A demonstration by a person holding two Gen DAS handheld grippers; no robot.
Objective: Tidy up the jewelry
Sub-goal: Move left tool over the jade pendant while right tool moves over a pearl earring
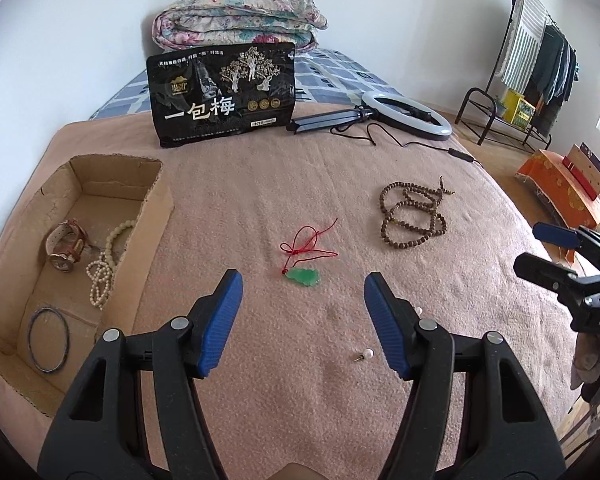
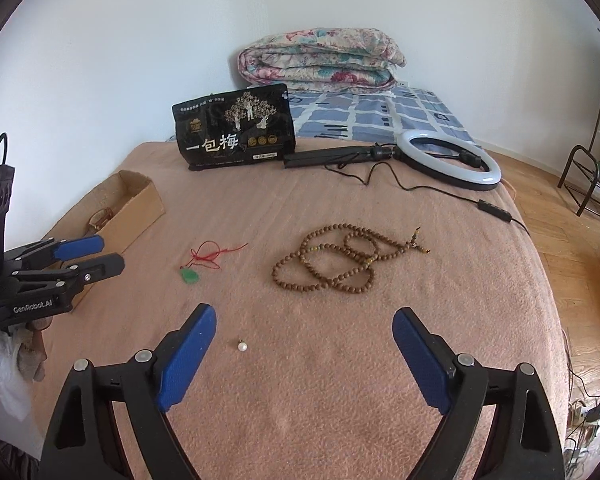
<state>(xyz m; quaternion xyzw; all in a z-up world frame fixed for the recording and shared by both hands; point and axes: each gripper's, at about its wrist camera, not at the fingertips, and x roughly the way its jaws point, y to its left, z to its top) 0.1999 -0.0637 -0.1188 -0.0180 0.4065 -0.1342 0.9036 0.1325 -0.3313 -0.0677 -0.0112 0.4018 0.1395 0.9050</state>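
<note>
A cardboard box (image 1: 156, 200) at the left holds a watch (image 1: 66, 246), a white bead strand (image 1: 104, 264) and a thin bangle (image 1: 48, 338). On the pink blanket lie a green pendant on a red cord (image 1: 302, 276), a brown bead necklace (image 1: 414, 216) and a pearl stud (image 1: 366, 355); a second pearl (image 1: 419, 311) peeks beside my left gripper's right finger. My left gripper (image 1: 303, 286) is open and empty just short of the pendant. My right gripper (image 2: 305, 330) is open and empty, short of the brown beads (image 2: 332, 260), with the pearl stud (image 2: 242, 346) near its left finger.
A black snack bag (image 1: 224, 94) stands at the back of the bed, with a ring light (image 1: 406, 114) and its cable beside it. A folded quilt (image 1: 236, 20) lies behind. The bed edge drops to the wooden floor at the right, by a clothes rack (image 1: 540, 64).
</note>
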